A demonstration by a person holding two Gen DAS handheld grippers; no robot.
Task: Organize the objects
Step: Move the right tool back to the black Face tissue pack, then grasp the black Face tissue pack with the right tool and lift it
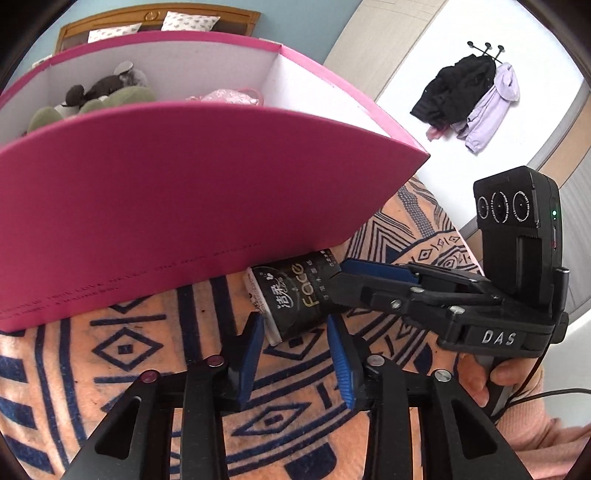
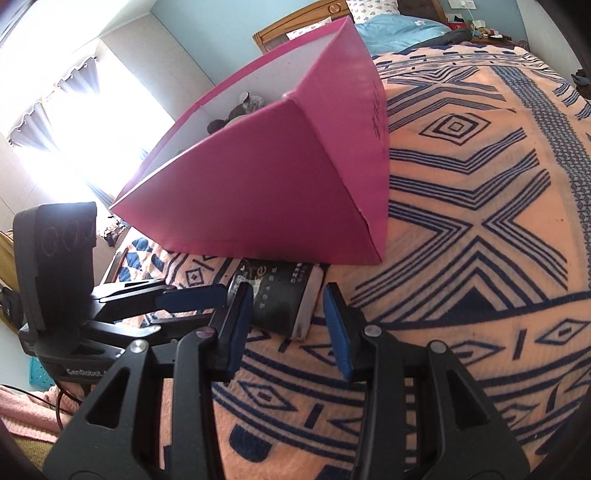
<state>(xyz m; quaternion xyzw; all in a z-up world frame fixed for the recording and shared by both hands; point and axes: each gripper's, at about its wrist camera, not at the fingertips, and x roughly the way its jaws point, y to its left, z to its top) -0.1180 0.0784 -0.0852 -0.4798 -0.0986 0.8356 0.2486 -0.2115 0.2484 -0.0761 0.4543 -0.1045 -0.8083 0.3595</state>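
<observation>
A black tissue pack marked "Face" [image 1: 295, 295] lies on the patterned blanket against the foot of a pink box [image 1: 184, 192]. My left gripper [image 1: 297, 350] is open, its blue pads just short of the pack on either side. My right gripper [image 2: 288, 325] is open too, facing the pack [image 2: 280, 302] from the other side, with the pack's near end between its pads. Each gripper shows in the other's view: the right [image 1: 424, 295] reaches in from the right, the left [image 2: 177, 299] from the left. The box [image 2: 266, 192] holds plush toys [image 1: 107, 96].
The orange and navy blanket [image 2: 461, 221] covers the bed around the box. A wooden headboard and pillows [image 1: 159, 22] stand behind. Coats hang on a wall rack [image 1: 472, 99]. A bright window [image 2: 92, 122] is at the left in the right wrist view.
</observation>
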